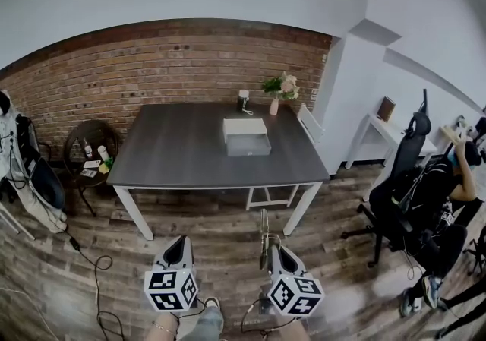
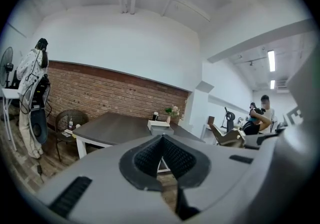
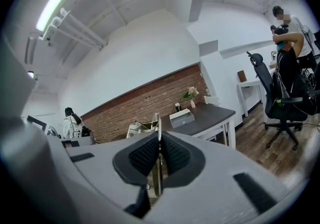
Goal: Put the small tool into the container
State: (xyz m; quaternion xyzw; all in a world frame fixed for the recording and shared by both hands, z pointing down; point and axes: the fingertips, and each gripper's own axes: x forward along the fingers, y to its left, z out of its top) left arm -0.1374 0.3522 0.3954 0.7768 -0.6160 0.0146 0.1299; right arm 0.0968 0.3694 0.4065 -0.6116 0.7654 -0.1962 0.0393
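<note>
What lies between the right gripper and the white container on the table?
Between right gripper and container: only wood floor and bare tabletop, shown in the head view.

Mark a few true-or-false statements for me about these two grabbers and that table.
1. The right gripper is clamped on a thin metal tool. True.
2. The left gripper holds a tool too. False: its jaws are together, with nothing between them.
3. The container sits on the floor. False: it is on the dark table.
4. A vase of flowers stands on the table. True.
5. The tool lies in the container. False: the right gripper holds it, short of the table.
</note>
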